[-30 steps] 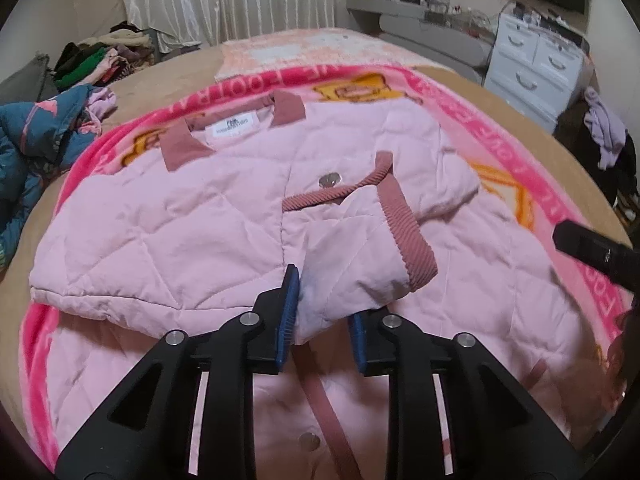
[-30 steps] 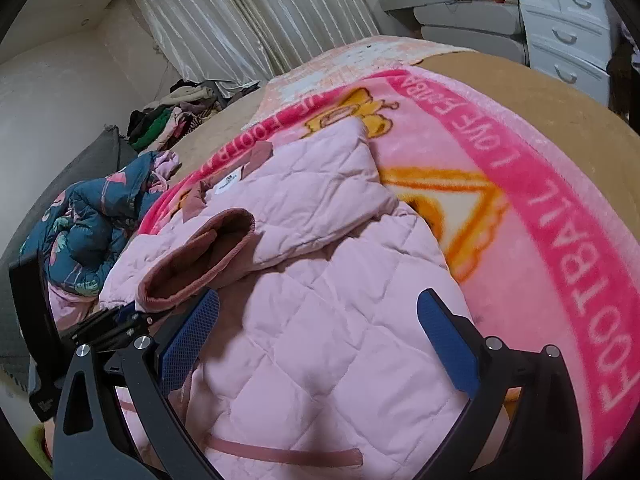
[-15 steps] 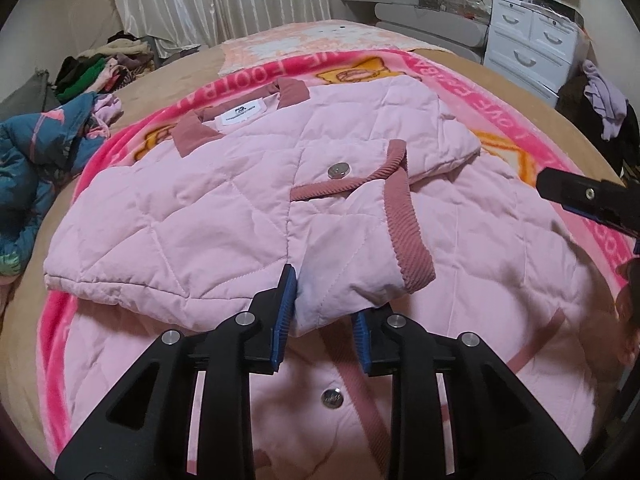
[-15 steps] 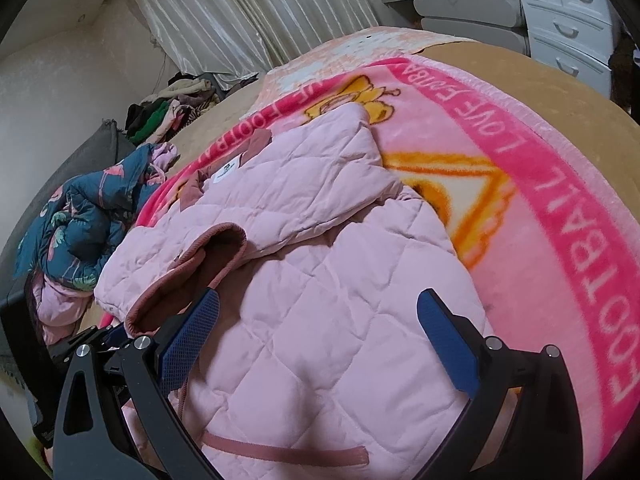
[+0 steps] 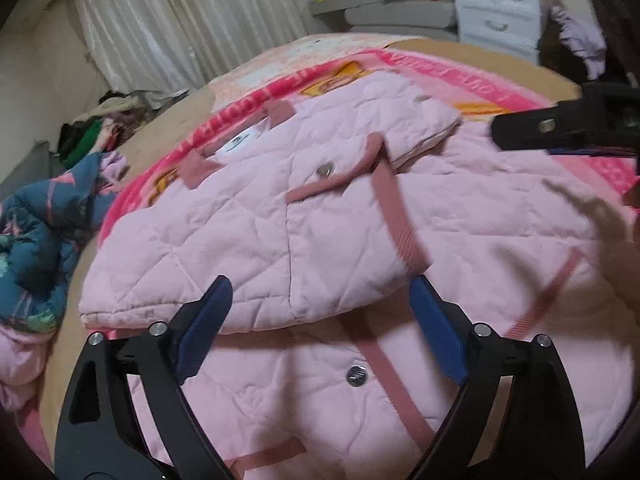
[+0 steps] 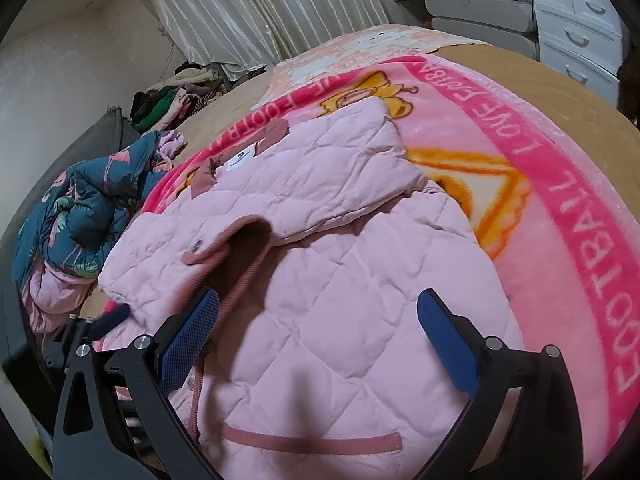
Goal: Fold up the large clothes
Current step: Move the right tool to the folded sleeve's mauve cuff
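From the left wrist view, the left gripper (image 5: pixel 320 320) has its two blue-padded fingers (image 5: pixel 204 322) spread wide, holding nothing; they hover just above the near edge of the folded-over sleeve of the pink quilted jacket (image 5: pixel 320 216), and whether the pads brush the fabric cannot be told. The jacket lies flat on a pink blanket (image 5: pixel 248 120) with lettering, its darker ribbed cuff (image 5: pixel 400 224) lying across the front and a snap button (image 5: pixel 325 169) showing just beyond it. The right gripper (image 5: pixel 560 130) appears at the right edge as a dark, blurred bar over the jacket's far side. The blanket covers a tan bed (image 5: pixel 168 128); a dark blue patterned garment (image 5: pixel 36 240) is heaped at the left, pale curtains (image 5: pixel 180 24) hang behind, and a white dresser (image 5: pixel 496 12) stands at the far right. From the right wrist view, the right gripper (image 6: pixel 320 340) is likewise splayed open with nothing between its fingers (image 6: pixel 190 340), poised above the jacket's lower front (image 6: pixel 340 320). The sleeve's open cuff (image 6: pixel 244 236) gapes just ahead of the left finger, and a pocket trim band (image 6: pixel 312 444) runs across the near fabric. The left gripper (image 6: pixel 92 328) shows partly at the lower left beside the jacket's edge. A pile of clothes (image 6: pixel 176 96) sits near the curtains.
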`<action>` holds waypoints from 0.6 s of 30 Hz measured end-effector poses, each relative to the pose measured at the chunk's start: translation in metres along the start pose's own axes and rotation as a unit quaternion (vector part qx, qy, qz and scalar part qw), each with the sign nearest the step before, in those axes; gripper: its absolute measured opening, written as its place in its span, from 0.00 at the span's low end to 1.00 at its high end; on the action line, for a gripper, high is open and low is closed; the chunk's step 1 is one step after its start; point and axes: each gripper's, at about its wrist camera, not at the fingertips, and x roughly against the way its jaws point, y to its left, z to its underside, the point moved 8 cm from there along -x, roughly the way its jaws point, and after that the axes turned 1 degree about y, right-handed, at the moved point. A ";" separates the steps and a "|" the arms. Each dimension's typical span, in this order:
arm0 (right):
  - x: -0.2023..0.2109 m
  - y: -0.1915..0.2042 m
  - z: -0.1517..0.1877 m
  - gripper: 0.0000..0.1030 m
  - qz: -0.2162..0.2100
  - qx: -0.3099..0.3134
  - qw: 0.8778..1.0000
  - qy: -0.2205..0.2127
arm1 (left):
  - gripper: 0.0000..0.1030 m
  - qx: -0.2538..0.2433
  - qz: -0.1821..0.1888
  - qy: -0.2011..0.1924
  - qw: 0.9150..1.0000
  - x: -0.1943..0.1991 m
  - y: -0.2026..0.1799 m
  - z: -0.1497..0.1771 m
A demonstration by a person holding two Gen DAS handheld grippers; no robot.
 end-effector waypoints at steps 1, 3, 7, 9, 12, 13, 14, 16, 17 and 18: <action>0.000 0.003 0.000 0.96 -0.001 0.001 1.000 0.001 | 0.80 0.004 0.010 0.000 1.000 0.002 0.001 0.000; 0.000 0.008 0.001 0.96 -0.001 0.004 1.000 0.002 | 0.80 0.011 0.015 0.002 1.000 0.006 0.005 0.001; -0.003 0.023 0.004 0.96 -0.009 0.009 1.000 0.009 | 0.90 0.033 0.025 0.008 0.999 0.010 0.020 0.004; -0.005 0.029 0.005 0.96 -0.012 0.011 1.000 0.013 | 0.91 0.046 0.027 0.010 0.999 0.013 0.031 0.007; -0.011 0.041 0.010 0.96 -0.017 0.014 1.000 0.022 | 0.91 0.070 0.022 0.013 0.997 0.016 0.051 0.012; -0.014 0.045 0.012 0.96 -0.018 0.015 0.999 0.026 | 0.91 0.080 0.018 0.014 0.997 0.017 0.060 0.015; -0.016 0.048 0.013 0.96 -0.020 0.016 0.999 0.029 | 0.91 0.090 0.015 0.016 0.996 0.017 0.069 0.017; -0.023 0.058 0.017 0.96 -0.025 0.020 0.999 0.038 | 0.91 0.104 0.007 0.017 0.994 0.017 0.081 0.020; -0.026 0.063 0.018 0.96 -0.029 0.021 0.998 0.042 | 0.91 0.110 0.003 0.017 0.994 0.018 0.088 0.022; -0.031 0.070 0.020 0.96 -0.034 0.021 0.998 0.049 | 0.91 0.117 -0.003 0.016 0.993 0.019 0.097 0.023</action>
